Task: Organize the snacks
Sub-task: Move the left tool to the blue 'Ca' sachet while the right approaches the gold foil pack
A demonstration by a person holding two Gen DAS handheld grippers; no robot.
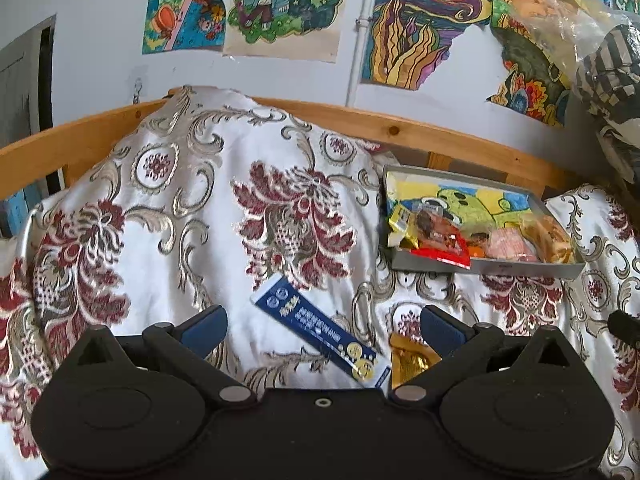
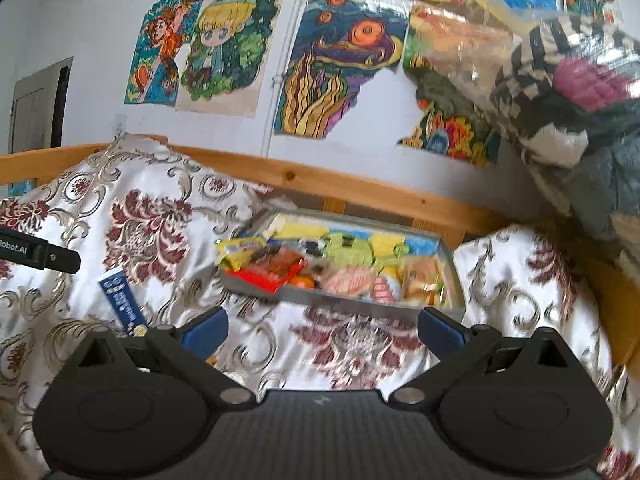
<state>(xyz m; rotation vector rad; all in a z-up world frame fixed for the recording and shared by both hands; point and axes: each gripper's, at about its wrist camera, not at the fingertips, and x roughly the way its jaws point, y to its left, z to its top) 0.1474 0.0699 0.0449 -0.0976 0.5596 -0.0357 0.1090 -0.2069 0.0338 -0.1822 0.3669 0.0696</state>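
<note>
A long dark blue snack box point(image 1: 320, 332) lies flat on the floral bedspread point(image 1: 168, 216), between the fingers of my open left gripper point(image 1: 324, 330), which holds nothing. A gold foil packet point(image 1: 410, 362) lies beside its right finger. A shallow grey box point(image 1: 520, 268) with a colourful drawing inside holds several snack packets point(image 1: 440, 236) at the right. In the right wrist view the same grey box point(image 2: 340, 300) sits straight ahead of my open, empty right gripper point(image 2: 322, 330), and the blue snack box point(image 2: 122, 300) lies to its left.
A wooden bed rail point(image 1: 400, 128) runs behind the bedspread, under a wall of colourful drawings point(image 1: 416, 32). A clear bag with striped fabric point(image 2: 560, 80) bulges at the upper right. The left gripper's body point(image 2: 36, 250) enters the right view's left edge.
</note>
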